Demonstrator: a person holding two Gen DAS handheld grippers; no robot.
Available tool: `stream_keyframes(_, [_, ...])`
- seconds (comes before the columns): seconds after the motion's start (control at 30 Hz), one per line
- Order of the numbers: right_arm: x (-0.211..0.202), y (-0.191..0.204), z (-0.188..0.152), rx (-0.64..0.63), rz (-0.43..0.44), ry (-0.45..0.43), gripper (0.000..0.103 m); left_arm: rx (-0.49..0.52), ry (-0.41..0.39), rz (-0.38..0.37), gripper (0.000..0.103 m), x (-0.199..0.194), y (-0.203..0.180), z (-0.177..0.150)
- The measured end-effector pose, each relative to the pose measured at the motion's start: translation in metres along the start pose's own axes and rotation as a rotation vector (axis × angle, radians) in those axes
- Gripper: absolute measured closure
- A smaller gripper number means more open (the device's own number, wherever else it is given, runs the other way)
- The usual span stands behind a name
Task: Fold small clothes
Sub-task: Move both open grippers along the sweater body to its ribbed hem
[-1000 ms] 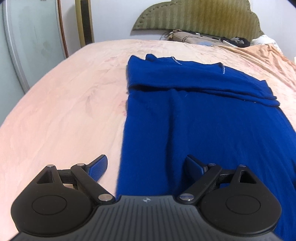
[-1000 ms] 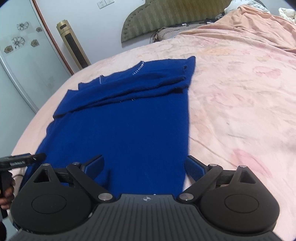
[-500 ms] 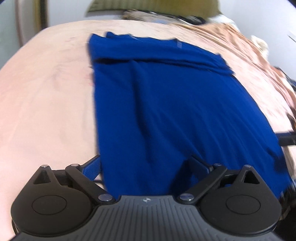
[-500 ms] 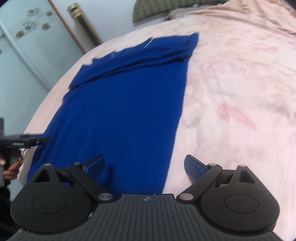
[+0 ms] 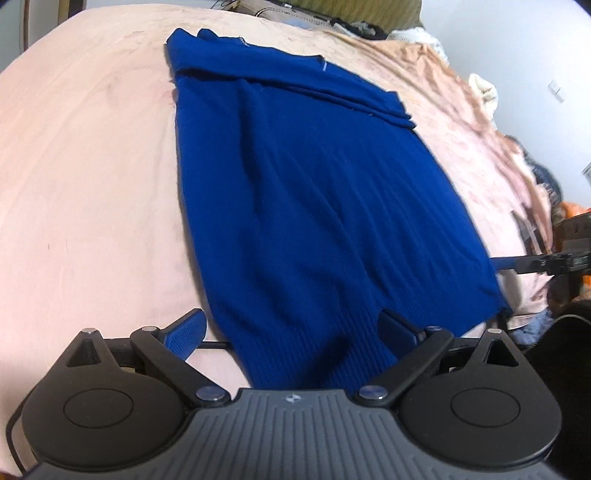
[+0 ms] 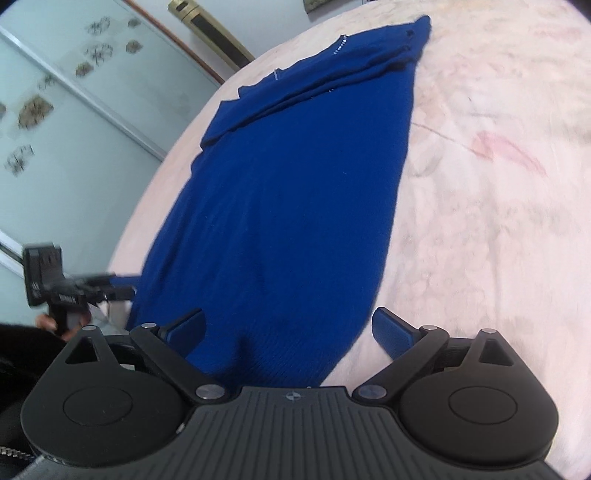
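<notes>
A dark blue knit garment (image 5: 314, 206) lies flat on the pink bedspread (image 5: 85, 192), its far end folded over into a band; it also shows in the right wrist view (image 6: 295, 206). My left gripper (image 5: 291, 328) is open, its fingers straddling the near left corner of the ribbed hem. My right gripper (image 6: 290, 326) is open, straddling the near right corner of the hem. Each gripper shows at the edge of the other's view: the right one (image 5: 546, 264) and the left one (image 6: 74, 291). Neither holds cloth.
The bed's near edge runs just below the hem. A glass sliding door (image 6: 55, 129) and a gold tower fan (image 6: 218, 37) stand to the left. Pillows and clutter (image 5: 332, 22) lie at the headboard. A rumpled blanket (image 5: 461, 96) lies at the right.
Both grippers have pulled back and lowered to the near hem, each angling inward toward its corner. The garment has not moved. Both stay open.
</notes>
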State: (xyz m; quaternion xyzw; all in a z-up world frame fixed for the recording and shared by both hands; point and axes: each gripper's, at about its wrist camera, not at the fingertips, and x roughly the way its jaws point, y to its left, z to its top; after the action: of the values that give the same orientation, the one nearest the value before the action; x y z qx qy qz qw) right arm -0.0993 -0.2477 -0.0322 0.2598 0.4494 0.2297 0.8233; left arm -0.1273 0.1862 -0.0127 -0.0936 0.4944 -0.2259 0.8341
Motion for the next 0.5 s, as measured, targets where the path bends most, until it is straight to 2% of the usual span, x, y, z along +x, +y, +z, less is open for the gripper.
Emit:
stream_keyframes(0.17, [0.009, 0.012, -0.005, -0.059, 0.06, 0.03, 0.005, -0.079, 0.004, -0.087, 0.003, 0.011, 0.008, 0.005])
stream_keyframes(0.4, [0.021, 0.022, -0.006, -0.058, 0.116, 0.034, 0.008, -0.063, 0.008, -0.144, 0.004, 0.027, -0.002, 0.018])
stream_keyframes(0.5, [0.026, 0.029, -0.007, -0.075, 0.119, 0.053, 0.011, -0.018, 0.02, -0.126, 0.004, 0.027, -0.011, 0.014])
